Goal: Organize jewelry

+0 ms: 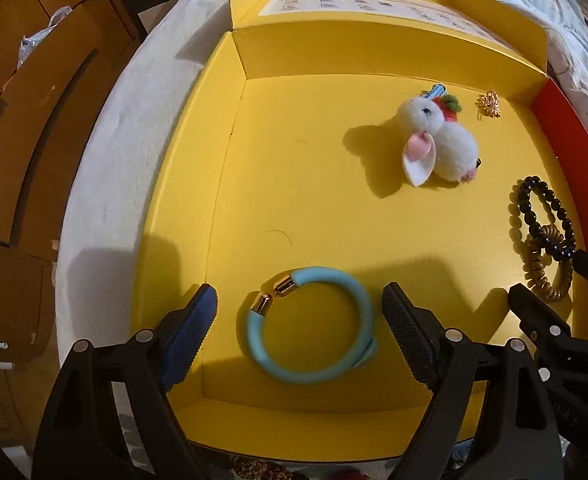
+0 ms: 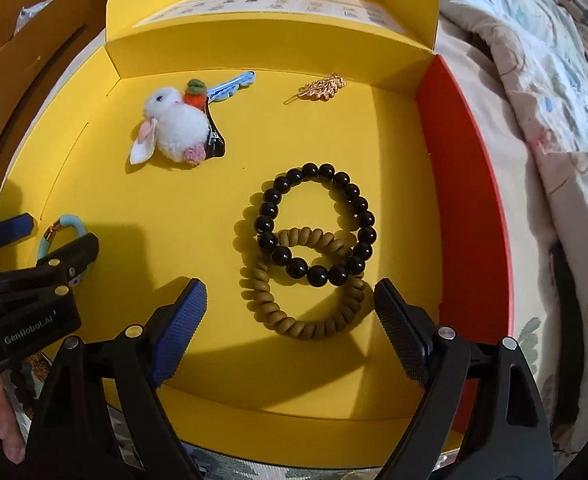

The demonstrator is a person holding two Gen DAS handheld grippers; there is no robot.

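Both grippers are hanging wide open over the yellow box, nothing in either one.

The left gripper (image 1: pixel 300 312) is pointing steeply down with its jaws spread wide, and the light blue bangle (image 1: pixel 312 326) is lying flat on the box floor right between its fingers, touched by neither. The right gripper (image 2: pixel 289 308) is gaping just as wide, straddling the near edge of a tan coil hair tie (image 2: pixel 306 300); a black bead bracelet (image 2: pixel 318 224) is lying just beyond, overlapping the far part of that tie. Farther out from the right gripper, up and to the left, a white bunny hair clip (image 2: pixel 175 128) is lying on its side, and a small gold clip (image 2: pixel 322 86) is sitting near the box's back wall. The yellow box (image 2: pixel 394 152) itself is resting on a patterned bed cover (image 2: pixel 534 80).
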